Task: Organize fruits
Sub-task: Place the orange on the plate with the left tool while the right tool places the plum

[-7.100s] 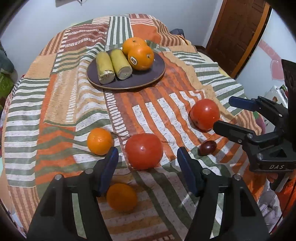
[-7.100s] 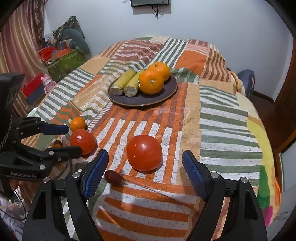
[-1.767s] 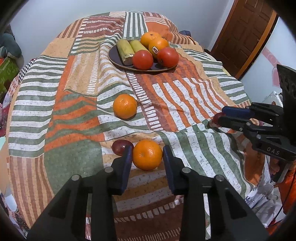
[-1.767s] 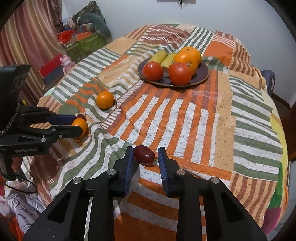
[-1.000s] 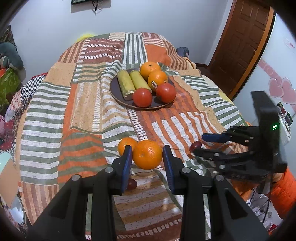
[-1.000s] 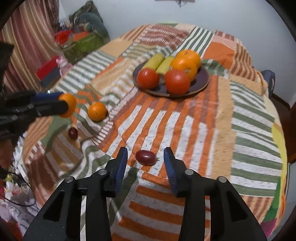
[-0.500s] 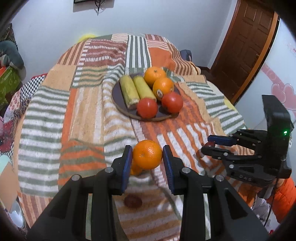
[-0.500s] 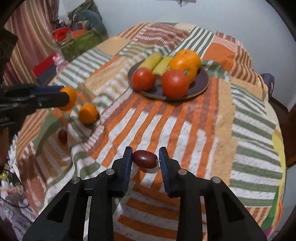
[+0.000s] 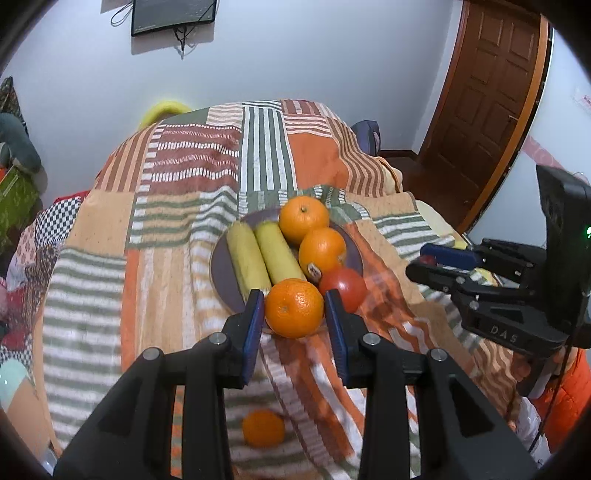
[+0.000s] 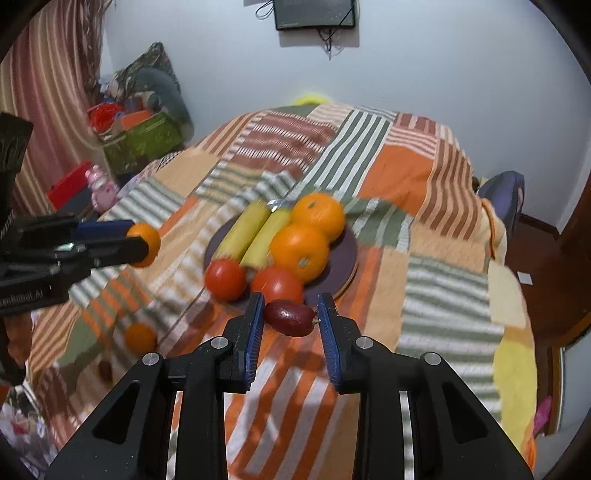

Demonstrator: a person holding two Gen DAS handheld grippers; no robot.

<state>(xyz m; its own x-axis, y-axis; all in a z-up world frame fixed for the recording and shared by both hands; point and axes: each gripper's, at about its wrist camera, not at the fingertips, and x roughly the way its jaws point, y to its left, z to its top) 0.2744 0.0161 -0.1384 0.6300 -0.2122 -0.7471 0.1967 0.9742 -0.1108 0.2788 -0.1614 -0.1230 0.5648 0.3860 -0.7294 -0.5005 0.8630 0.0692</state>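
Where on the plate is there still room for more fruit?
The plate is bare along its right rim, beside the two oranges, and at its left edge beside the bananas. The front, by the tomatoes, is crowded.

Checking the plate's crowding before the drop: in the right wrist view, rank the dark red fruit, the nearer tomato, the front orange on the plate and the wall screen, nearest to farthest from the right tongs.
1. Dark red fruit: pinched in the right tongs.
2. Nearer tomato: just beyond, at the plate's front edge.
3. Front orange: behind the tomato, mid-plate.
4. Wall screen: on the far wall.
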